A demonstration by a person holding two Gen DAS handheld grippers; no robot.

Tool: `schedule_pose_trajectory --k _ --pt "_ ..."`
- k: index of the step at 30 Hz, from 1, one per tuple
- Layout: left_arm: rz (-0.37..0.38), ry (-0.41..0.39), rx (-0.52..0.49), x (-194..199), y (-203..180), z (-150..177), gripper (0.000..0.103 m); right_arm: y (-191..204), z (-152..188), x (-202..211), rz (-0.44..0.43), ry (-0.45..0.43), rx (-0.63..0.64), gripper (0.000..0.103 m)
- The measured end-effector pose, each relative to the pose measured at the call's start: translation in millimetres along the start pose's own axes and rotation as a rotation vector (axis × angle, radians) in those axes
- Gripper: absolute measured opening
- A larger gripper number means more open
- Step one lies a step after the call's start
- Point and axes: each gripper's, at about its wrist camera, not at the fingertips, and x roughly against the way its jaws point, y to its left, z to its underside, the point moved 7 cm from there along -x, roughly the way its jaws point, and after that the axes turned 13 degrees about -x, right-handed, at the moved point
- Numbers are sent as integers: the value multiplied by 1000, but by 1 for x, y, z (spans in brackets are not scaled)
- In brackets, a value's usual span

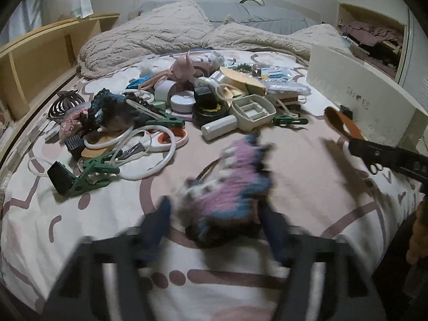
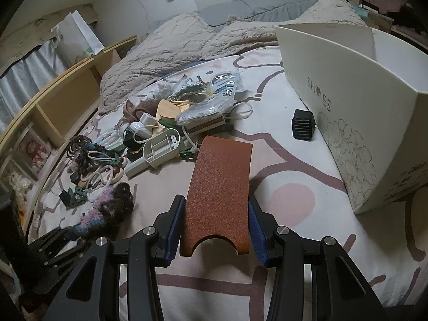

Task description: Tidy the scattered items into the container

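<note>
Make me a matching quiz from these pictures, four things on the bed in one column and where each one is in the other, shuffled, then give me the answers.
Things
1. brown leather piece
2. crocheted scrunchie
3. small black cube
4. white shoe box

Places
A. lying on the sheet between the open fingers of the left hand-held gripper
B. standing at the right side of the bed
C. clamped in the right hand-held gripper
D. on the sheet beside the box's printed front

Pairs: 1-C, 2-A, 3-D, 4-B
</note>
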Motion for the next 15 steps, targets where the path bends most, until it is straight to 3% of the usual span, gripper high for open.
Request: schedule_pose_trajectory --k 3,7,11,15 --pt "40 -4 -22 9 -5 -1 84 1 0 -1 -4 5 -1 46" --pt "50 -30 -54 22 -6 -8 87 1 0 -1 -13 13 -6 46" --pt "18 -107 -36 35 6 -26 87 2 1 -2 -20 21 -7 46" --pt "61 -173 -119 44 -9 -39 87 2 2 -3 -21 28 -8 46"
